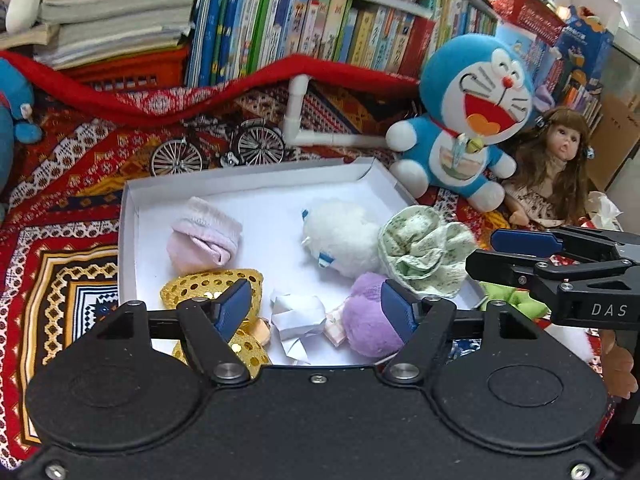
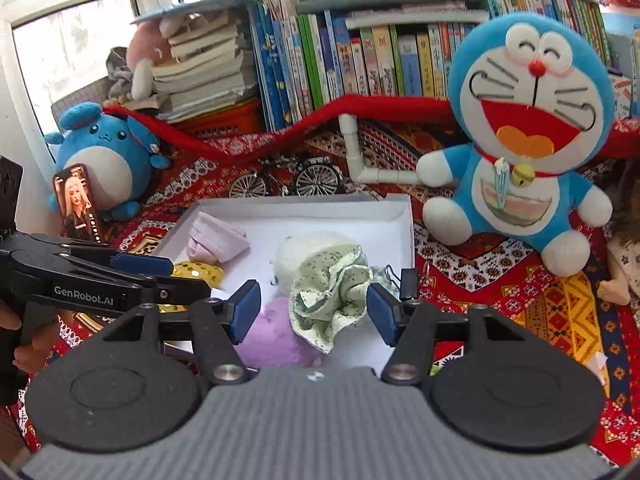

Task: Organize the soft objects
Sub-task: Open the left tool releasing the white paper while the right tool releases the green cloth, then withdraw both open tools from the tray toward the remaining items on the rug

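A white shallow box [image 1: 248, 178] [image 2: 406, 216] lies on the patterned cloth. In it lie a pink folded cloth [image 1: 206, 236] [image 2: 218, 240], a white fluffy toy [image 1: 340, 236] [image 2: 308, 246], a green floral cloth [image 1: 426, 250] [image 2: 332, 292], a purple plush [image 1: 368, 326] [image 2: 272, 340], a gold sequin piece [image 1: 208, 286] [image 2: 198, 272] and white crumpled paper [image 1: 298, 316]. My left gripper [image 1: 316, 312] is open and empty over the box's near edge. My right gripper [image 2: 314, 312] is open, its pads either side of the green cloth, not touching it.
A Doraemon plush [image 1: 464, 120] [image 2: 524, 132] and a doll [image 1: 556, 160] sit right of the box. A toy bicycle [image 1: 218, 148] [image 2: 288, 180], white pipe [image 2: 356, 152], books and a blue plush [image 2: 100, 156] with a phone [image 2: 78, 200] stand behind.
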